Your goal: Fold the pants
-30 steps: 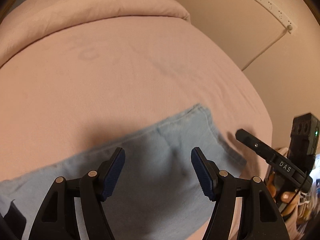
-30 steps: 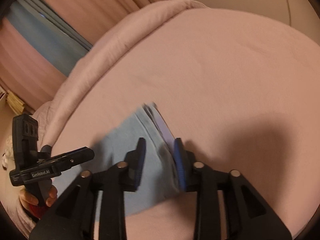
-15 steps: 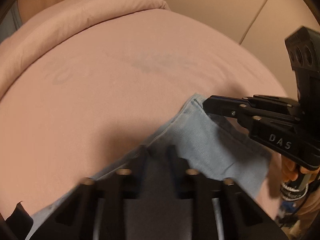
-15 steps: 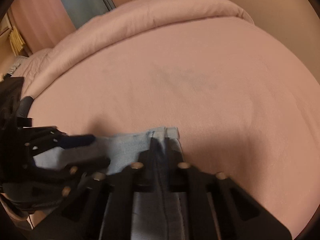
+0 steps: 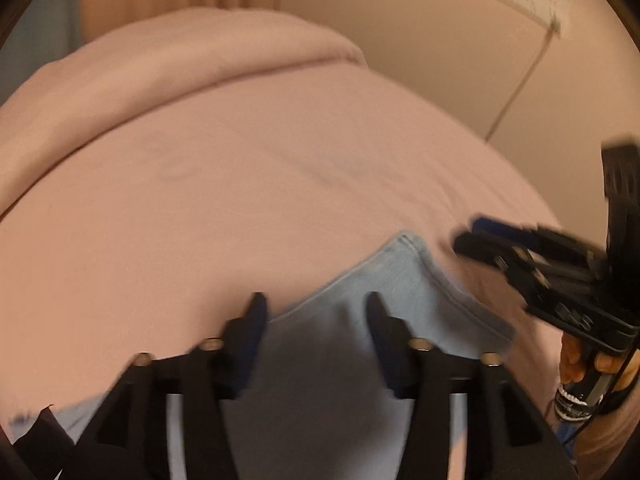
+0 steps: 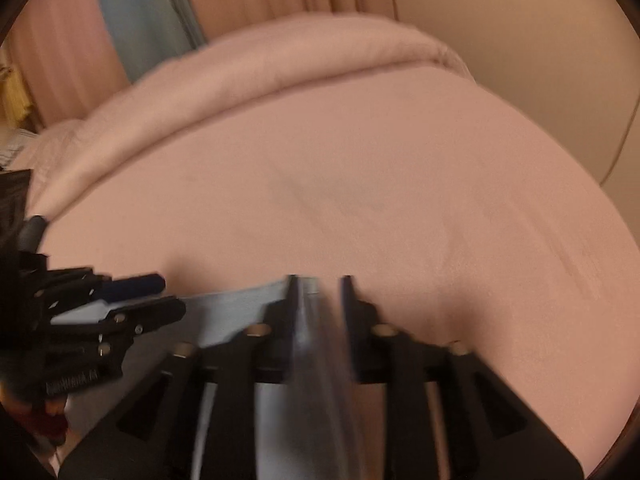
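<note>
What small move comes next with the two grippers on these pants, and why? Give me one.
Probably lift both clear. The left gripper and right gripper are both opening; neither visibly pinches the light blue pants, though a blurred fold stands between the right one's fingers. The pants lie on the pink bed.

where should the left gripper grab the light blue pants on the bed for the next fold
Probably the hemmed corner of the light blue pants, reached from the near side over the cloth. That corner lies flat on the pink bed cover with two free edges meeting. The left gripper, jaws opening, straddles the edge without pinching; the right gripper is opening around cloth.
</note>
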`<state>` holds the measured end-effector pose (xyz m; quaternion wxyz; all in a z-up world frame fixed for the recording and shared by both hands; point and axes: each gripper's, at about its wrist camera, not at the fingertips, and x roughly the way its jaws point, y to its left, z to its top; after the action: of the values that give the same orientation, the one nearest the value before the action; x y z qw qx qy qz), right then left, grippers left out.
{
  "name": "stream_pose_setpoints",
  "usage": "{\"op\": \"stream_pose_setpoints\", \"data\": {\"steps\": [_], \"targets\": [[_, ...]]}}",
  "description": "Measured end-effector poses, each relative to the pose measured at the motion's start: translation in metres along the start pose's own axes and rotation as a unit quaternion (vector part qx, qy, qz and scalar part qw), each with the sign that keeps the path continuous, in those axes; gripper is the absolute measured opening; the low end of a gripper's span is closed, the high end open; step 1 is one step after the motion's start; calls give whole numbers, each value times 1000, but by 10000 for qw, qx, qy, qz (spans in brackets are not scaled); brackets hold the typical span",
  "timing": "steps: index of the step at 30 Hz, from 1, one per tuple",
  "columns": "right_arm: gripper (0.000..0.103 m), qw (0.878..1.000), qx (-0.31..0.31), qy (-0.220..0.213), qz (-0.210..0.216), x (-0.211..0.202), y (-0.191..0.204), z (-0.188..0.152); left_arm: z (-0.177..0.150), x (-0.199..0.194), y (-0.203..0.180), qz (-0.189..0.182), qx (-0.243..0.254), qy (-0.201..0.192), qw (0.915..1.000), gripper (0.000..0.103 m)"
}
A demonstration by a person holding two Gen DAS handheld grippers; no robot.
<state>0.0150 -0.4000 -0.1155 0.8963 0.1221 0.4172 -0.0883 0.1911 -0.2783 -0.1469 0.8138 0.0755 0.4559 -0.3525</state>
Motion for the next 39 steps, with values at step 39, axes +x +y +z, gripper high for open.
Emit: {"op": "stream_pose_setpoints", "data": {"steps": [39], "targets": [[67, 9674, -2120, 1224, 645, 8, 193, -124, -269, -176, 178, 2256, -1906, 61, 9554, 60]]}}
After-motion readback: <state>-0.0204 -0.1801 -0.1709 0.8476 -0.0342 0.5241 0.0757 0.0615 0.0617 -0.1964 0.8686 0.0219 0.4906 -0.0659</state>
